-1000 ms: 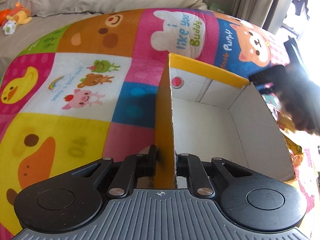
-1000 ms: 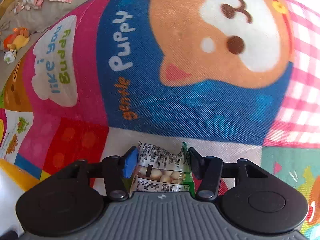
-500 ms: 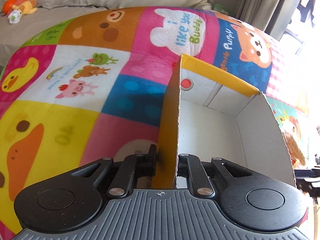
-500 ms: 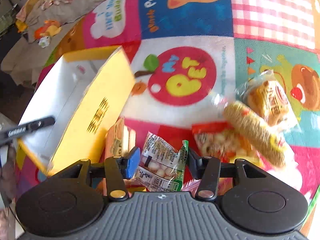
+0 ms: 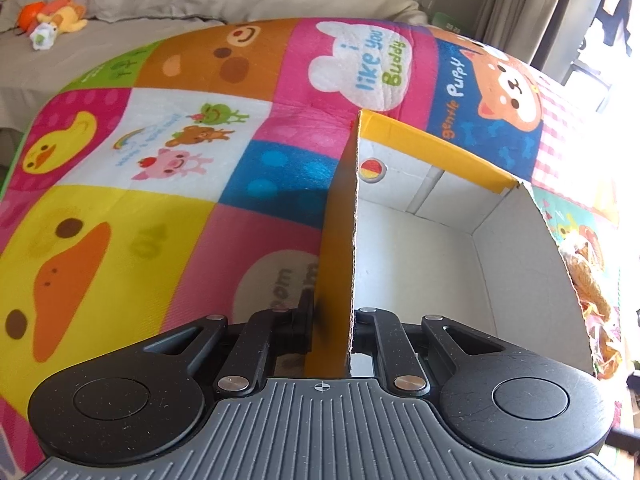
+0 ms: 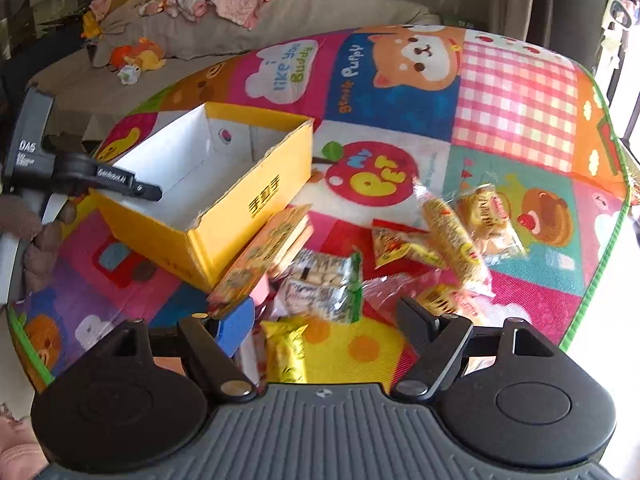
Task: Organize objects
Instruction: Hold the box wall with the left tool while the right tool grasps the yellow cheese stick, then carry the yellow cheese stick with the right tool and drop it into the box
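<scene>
An open yellow cardboard box with a white inside stands on the colourful play mat. My left gripper is shut on the box's near left wall, one finger outside and one inside. In the right wrist view the box is at the left, with the left gripper's black finger over its rim. My right gripper hovers above a pile of snacks with its jaws opening. A green and white snack packet lies blurred on the pile below, clear of both pads.
Around the packet lie a flat orange pack leaning on the box, a yellow packet, a red packet, a long roll and a round cake pack. A hand is at the left. A grey sofa with toys stands behind.
My right gripper swung back from the puppy patch to above the snack pile, and its jaws spread, letting go of the green and white packet. The left gripper kept its hold on the box wall.
</scene>
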Motion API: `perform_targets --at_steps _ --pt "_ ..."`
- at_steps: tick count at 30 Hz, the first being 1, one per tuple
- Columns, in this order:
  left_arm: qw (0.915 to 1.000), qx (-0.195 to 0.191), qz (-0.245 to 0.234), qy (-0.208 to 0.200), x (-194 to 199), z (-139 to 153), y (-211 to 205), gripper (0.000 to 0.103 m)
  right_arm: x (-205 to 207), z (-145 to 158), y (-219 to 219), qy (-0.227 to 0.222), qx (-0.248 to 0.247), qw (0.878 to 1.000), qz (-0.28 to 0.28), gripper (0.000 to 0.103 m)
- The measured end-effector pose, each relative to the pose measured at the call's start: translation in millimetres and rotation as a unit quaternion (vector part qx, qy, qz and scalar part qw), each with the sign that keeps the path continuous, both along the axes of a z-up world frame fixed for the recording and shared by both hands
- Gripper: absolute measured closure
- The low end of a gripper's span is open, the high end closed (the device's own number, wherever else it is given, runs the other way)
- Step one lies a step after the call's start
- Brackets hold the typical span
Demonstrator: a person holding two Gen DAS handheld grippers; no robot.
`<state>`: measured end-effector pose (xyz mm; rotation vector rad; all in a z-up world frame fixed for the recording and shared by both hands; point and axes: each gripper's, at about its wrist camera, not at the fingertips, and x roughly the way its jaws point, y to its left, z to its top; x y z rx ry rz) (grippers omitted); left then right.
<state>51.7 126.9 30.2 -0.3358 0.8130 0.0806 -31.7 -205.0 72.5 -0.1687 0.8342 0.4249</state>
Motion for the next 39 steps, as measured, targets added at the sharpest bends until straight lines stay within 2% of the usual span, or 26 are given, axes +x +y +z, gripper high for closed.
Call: perform_targets --at_steps 4,8,10,12,14,17,18,24,29,32,33,35,37,38,39 --pt "1.0 0.003 0.001 0.0 -7 1 0 0.091 -24 -21 16 -0.001 -0.025 0.999 0.028 0.025" --pt "0.9999 0.01 -0.003 -0.005 -6 0 -4 0.091 -29 -35 13 0.006 -0.028 1.0 0.013 0.026" --pt "0.9999 0.011 -0.002 -0.005 -5 -3 -5 0.091 -27 -40 6 0.011 -0.021 1.0 -0.003 0.033" --pt "1.0 0.008 -0.003 -0.003 -5 -4 -7 0.091 -23 -45 -2 0.033 0.0 0.999 -0.021 0.051" --pt "0.9999 0.007 -0.007 -0.004 -6 -5 -9 0.091 -23 -50 -8 0.056 0.023 0.998 -0.033 0.058" --pt "0.9999 0.012 -0.009 -0.002 -9 -5 -12 0.091 -36 -45 -11 0.057 0.034 0.997 -0.034 0.078" --pt "0.9999 0.012 -0.008 -0.001 -9 -5 -12 0.091 -40 -43 -12 0.059 0.039 0.997 -0.035 0.081" --pt "0.9999 0.004 0.011 0.002 -12 -5 -13 0.091 -66 -14 -21 0.036 0.058 0.997 -0.04 0.082" --pt "0.9995 -0.01 0.03 0.005 -11 -5 -13 0.091 -74 17 -26 -0.002 0.071 0.997 -0.037 0.083" --pt "0.9994 -0.015 0.031 0.007 -3 -4 -17 0.091 -68 21 -23 -0.016 0.061 0.997 -0.043 0.094" --pt "0.9992 -0.018 0.033 0.009 1 -5 -17 0.091 -64 19 -22 -0.018 0.058 0.997 -0.048 0.094" --pt "0.9989 -0.023 0.039 0.013 7 -6 -18 0.091 -56 14 -20 -0.019 0.047 0.997 -0.06 0.094" --pt "0.999 -0.021 0.038 0.012 6 -6 -18 0.091 -53 9 -12 -0.037 0.012 0.997 -0.066 0.093" --pt "0.9992 -0.019 0.034 0.011 5 -6 -19 0.091 -54 7 -4 -0.053 -0.004 0.997 -0.054 0.09" --pt "0.9994 -0.016 0.028 0.012 4 -6 -19 0.091 -55 6 2 -0.061 -0.009 0.997 -0.04 0.081"
